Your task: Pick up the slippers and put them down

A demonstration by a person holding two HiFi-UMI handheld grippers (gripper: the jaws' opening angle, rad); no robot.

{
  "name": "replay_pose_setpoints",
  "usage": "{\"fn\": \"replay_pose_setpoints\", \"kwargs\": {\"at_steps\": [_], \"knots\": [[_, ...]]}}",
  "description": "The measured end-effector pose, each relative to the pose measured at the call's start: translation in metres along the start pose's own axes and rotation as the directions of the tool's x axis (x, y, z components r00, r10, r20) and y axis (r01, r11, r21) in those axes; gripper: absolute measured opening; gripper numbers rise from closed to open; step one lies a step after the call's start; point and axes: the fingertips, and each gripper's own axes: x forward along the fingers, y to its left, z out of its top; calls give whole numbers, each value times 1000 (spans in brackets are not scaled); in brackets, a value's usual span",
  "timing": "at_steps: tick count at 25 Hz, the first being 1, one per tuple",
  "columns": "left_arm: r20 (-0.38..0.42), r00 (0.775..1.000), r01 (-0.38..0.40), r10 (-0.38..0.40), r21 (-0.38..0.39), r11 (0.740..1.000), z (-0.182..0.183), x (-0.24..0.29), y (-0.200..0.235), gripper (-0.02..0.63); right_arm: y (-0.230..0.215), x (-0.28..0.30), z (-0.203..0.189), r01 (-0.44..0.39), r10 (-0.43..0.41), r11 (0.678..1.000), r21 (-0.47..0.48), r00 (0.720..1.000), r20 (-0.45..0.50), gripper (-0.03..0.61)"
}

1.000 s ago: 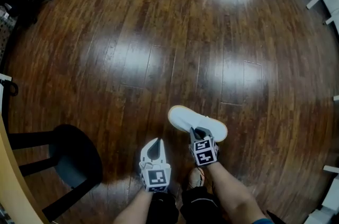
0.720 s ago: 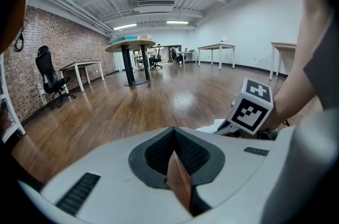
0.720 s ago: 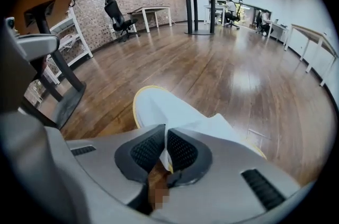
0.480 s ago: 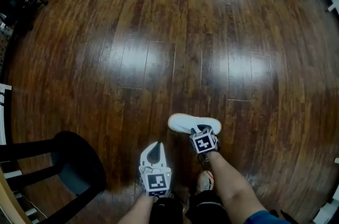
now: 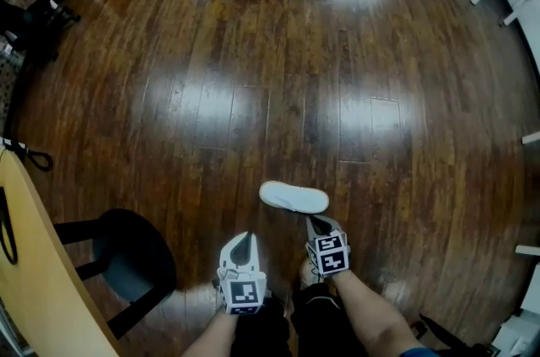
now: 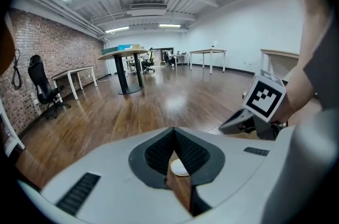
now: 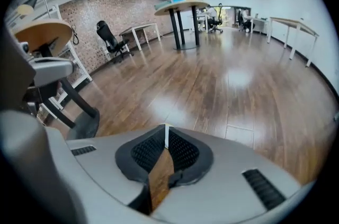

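The white slipper (image 5: 294,197) is lying on the brown wooden floor (image 5: 253,94), its long side running left to right across the head view, with nothing gripping it. The right gripper (image 5: 315,221) is hanging just behind the slipper in that view, pointing down and forward at it but not touching it. Its jaws have just been closing, and they are now standing almost together with nothing between the pads. In the right gripper view, only a wedge of floor is showing through the gap behind the tips, and a thin white sliver is showing in the slit at the tips themselves. The left gripper (image 5: 244,239) is hovering beside it, a little further from the slipper. Its jaws are meeting at the tips and it is carrying nothing. In the left gripper view, a small piece of the slipper with its pale tan rim is peeking through the gap between the jaws against the floor. The right gripper's marker cube is showing at the right of that view. Both forearms are reaching in from the bottom edge of the head view. A black stool (image 5: 126,254) is standing to the left of the grippers, well apart from the slipper, and the curved edge of a light wooden tabletop (image 5: 34,262) is cutting across the lower left corner.
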Motion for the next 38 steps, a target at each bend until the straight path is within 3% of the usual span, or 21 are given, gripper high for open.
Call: {"fn": "replay_pose_setpoints", "kwargs": {"at_steps": [4, 10, 17, 20, 25, 28, 31, 34, 38], "knots": [[37, 999, 17, -18, 31, 999, 65, -72, 3, 5, 35, -104, 58, -42, 38, 999, 25, 989, 142, 11], [85, 996, -34, 28, 67, 997, 174, -203, 22, 5, 99, -286, 157, -81, 74, 997, 9, 943, 326, 11], [235, 971, -32, 44, -55, 998, 277, -363, 47, 5, 189, -471, 235, -32, 63, 997, -70, 870, 490, 11], [309, 949, -31, 56, -83, 996, 312, -423, 48, 5, 218, -519, 242, -19, 62, 996, -88, 852, 520, 11], [390, 907, -123, 156, -106, 987, 343, -511, 30, 5, 252, -583, 231, -56, 138, 986, -159, 812, 567, 9], [414, 876, -194, 246, -164, 967, 354, -569, 11, 5, 279, -627, 218, -83, 206, 969, -233, 795, 571, 9], [413, 852, -268, 322, -185, 945, 355, -613, -9, 5, 305, -666, 217, -124, 285, 947, -297, 752, 595, 9], [403, 845, -296, 350, -192, 936, 355, -633, -29, 5, 323, -693, 215, -156, 347, 926, -345, 714, 608, 9], [399, 849, -297, 347, -183, 937, 348, -654, -43, 5, 361, -722, 203, -196, 408, 898, -394, 704, 581, 9]]}}
